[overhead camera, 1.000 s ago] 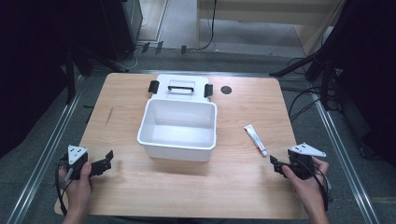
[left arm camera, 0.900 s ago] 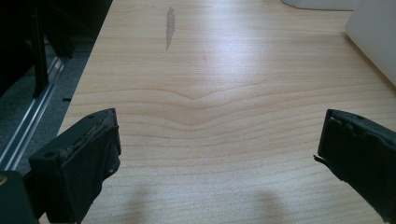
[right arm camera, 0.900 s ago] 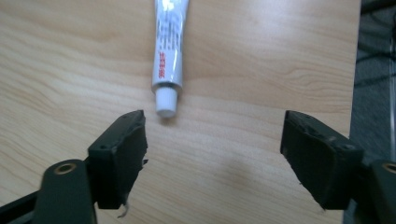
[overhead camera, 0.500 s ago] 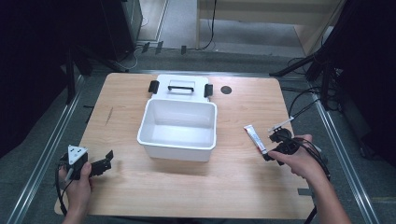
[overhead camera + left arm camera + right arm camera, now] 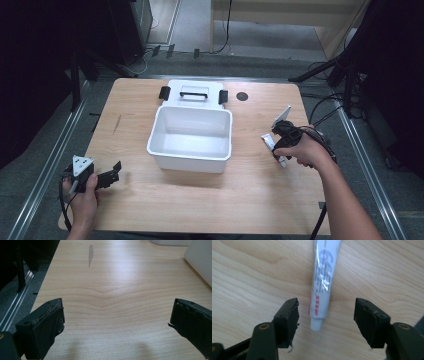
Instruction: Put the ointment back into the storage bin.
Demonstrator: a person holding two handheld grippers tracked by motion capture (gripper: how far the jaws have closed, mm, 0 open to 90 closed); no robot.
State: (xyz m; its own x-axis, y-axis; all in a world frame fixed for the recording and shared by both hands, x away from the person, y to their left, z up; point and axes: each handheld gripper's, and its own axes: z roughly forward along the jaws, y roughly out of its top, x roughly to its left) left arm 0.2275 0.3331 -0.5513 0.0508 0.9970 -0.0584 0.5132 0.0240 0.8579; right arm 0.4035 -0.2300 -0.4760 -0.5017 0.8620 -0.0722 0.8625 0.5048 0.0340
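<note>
The left gripper (image 5: 107, 177) rests low at the near left corner of the table (image 5: 260, 200), held in the left hand (image 5: 82, 197). In the left gripper view its jaws stand wide apart over bare wood, with nothing between them; the white wall of the bin (image 5: 200, 260) shows at the upper right.

The right gripper (image 5: 280, 145) sits at the right side of the table, held in the right hand (image 5: 307, 152) and pointed down. In the right gripper view its jaws are spread, one on each side of the cap end of the tube (image 5: 323, 287), and neither jaw touches it. The tube lies flat on the wood: white, with red print near the cap. In the high view the tube (image 5: 268, 142) lies just right of the bin (image 5: 192, 135), apart from it.

The bin, white and open-topped, stands at mid-table. The lid (image 5: 194, 93), white with a dark handle and two dark latches, lies flat just behind the bin. A dark round hole (image 5: 242, 96) sits near the far edge, right of the lid.
</note>
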